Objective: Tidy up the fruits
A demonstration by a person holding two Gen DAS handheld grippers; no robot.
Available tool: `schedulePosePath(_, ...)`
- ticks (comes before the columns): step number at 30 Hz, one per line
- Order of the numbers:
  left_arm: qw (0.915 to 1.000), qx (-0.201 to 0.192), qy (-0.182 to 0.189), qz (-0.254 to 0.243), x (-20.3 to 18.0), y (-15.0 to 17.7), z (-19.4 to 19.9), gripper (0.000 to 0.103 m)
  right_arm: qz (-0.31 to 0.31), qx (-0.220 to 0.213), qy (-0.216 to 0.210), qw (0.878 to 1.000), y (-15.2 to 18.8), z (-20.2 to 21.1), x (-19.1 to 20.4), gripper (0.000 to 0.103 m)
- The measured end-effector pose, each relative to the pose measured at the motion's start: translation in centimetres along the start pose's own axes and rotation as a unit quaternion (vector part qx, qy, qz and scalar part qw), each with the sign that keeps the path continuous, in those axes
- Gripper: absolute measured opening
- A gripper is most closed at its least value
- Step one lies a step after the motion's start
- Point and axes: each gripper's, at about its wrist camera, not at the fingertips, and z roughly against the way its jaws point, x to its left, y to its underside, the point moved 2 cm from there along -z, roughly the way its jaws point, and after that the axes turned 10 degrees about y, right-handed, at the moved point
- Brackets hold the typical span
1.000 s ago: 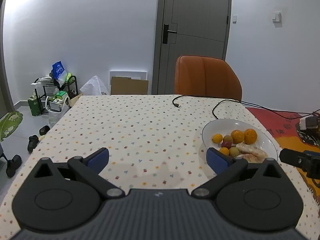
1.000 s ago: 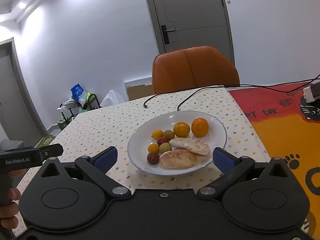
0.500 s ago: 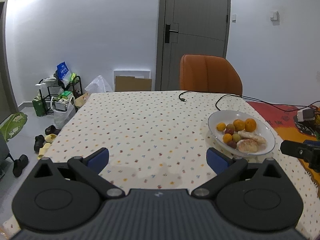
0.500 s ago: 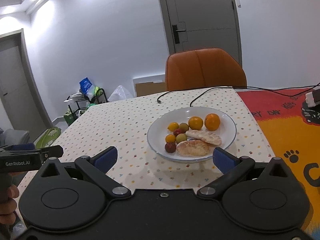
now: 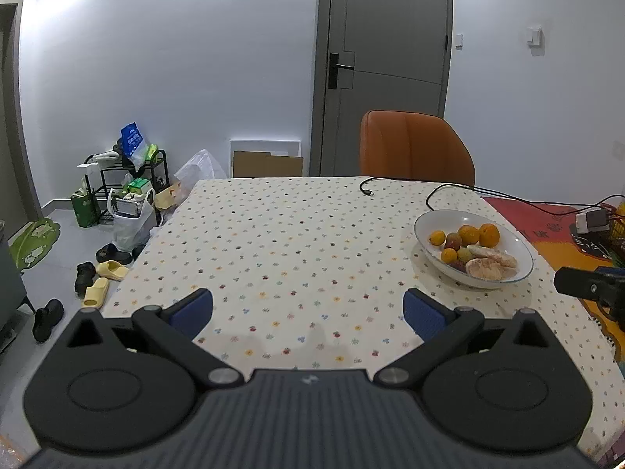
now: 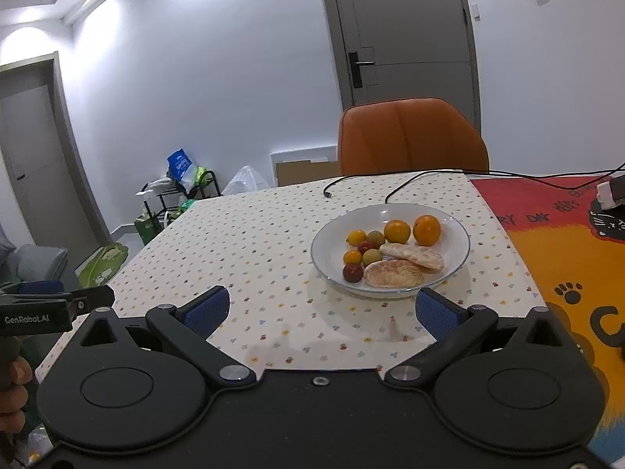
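Note:
A white bowl [image 6: 457, 262] stands on the dotted tablecloth, holding two oranges [image 6: 427, 230], several small yellow, green and red fruits [image 6: 355, 237] and two peeled pale segments [image 6: 393, 273]. The same bowl [image 5: 519, 248] lies to the right in the left wrist view. My right gripper [image 6: 320, 310] is open, near the table's front edge, short of the bowl with nothing between its fingers. My left gripper [image 5: 308, 308] is open too, over the bare cloth left of the bowl, empty.
An orange chair [image 6: 412, 136] stands at the table's far side. Black cables [image 5: 449, 189] run across the far cloth. A red and orange mat [image 6: 566, 258] with a white adapter covers the right. Floor clutter, shoes and a rack [image 5: 117, 195] lie left.
Both grippers have pulled back and up from the bowl, which now looks smaller and farther away. Both stay open and empty.

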Motion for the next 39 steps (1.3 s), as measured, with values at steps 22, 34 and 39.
schedulePosePath(22,0.9999,-0.012,0.0,-0.006,0.8,1.2,2.1,0.103,0.016,-0.006,-0.011,1.0,0.7,1.5,1.8,0.103)
schedulePosePath(34,0.9999,-0.009,-0.004,-0.002,0.8,1.3,1.9,0.103,0.018,-0.006,-0.01,1.0,0.8,1.4,1.8,0.103)
schedulePosePath(39,1.0,-0.009,-0.003,-0.002,0.9,1.3,2.0,0.103,0.019,-0.007,-0.011,1.0,0.8,1.5,1.8,0.103)
